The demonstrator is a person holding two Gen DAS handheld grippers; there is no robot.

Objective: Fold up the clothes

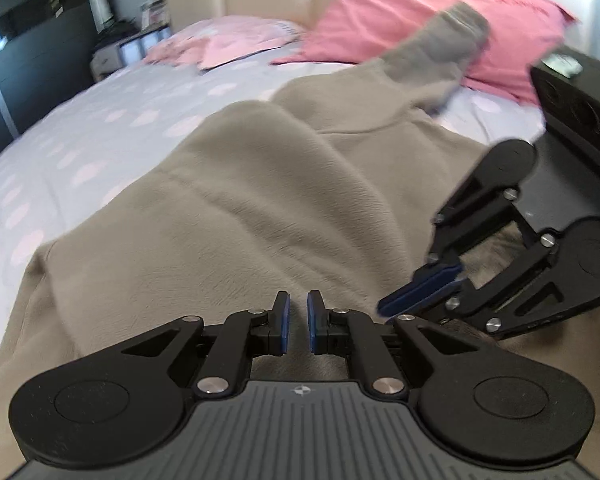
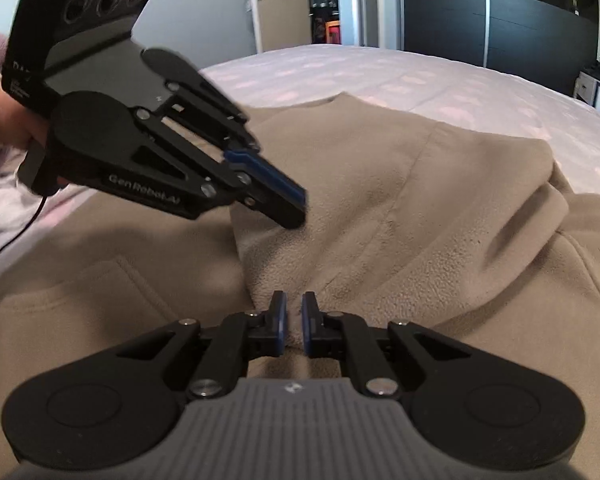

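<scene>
Both hand-held grippers, left point(image 1: 299, 320) and right point(image 2: 294, 322), closed empty over beige fleece garment point(image 1: 260, 200).

Beige garment point(image 1: 260, 208) soft matt fleece; bedsheet point(image 1: 80, 128) smooth cloth

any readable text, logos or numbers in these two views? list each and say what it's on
"GenRobot.AI": white lettering along the side of the left gripper, seen from the right wrist view.
White print on that gripper's camera housing: too blurred and cut off to read.
Small round emblem on each gripper's grey ribbed base: a symbol, no letters.
Dark red print on the pink pillow: blurred, unreadable.
</scene>
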